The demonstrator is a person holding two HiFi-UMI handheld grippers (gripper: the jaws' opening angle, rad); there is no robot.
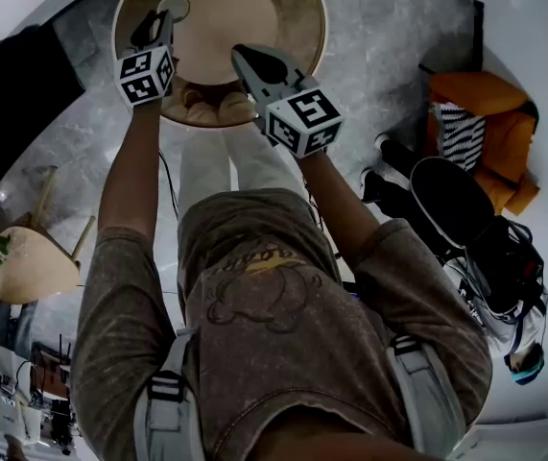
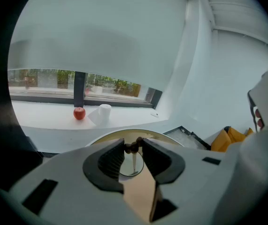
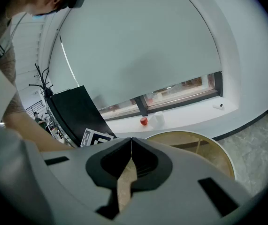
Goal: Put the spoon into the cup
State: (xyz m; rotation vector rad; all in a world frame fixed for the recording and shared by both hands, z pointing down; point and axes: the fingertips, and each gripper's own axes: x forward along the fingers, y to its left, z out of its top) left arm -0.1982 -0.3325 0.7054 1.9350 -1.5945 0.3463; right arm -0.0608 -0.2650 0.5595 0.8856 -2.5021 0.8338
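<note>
Between the jaws of my left gripper [image 2: 133, 146] sits the brown knobbed end of the spoon [image 2: 134, 159]. Its pale shaft hangs straight down into the round mouth of the cup [image 2: 126, 168] right below the tips. In the head view the left gripper [image 1: 154, 25] reaches over the round wooden table [image 1: 314, 29], beside the pale cup [image 1: 175, 6]. My right gripper [image 1: 247, 58] hovers at the table's near edge. Its jaws [image 3: 131, 140] are shut and hold nothing. The spoon's bowl is hidden inside the cup.
A red apple [image 2: 79, 113] and a white roll [image 2: 104, 110] stand on the window sill behind the table. An orange seat [image 1: 485, 123] and black bags [image 1: 456, 200] lie on the marble floor to the right. A small wooden side table [image 1: 19, 262] is at the left.
</note>
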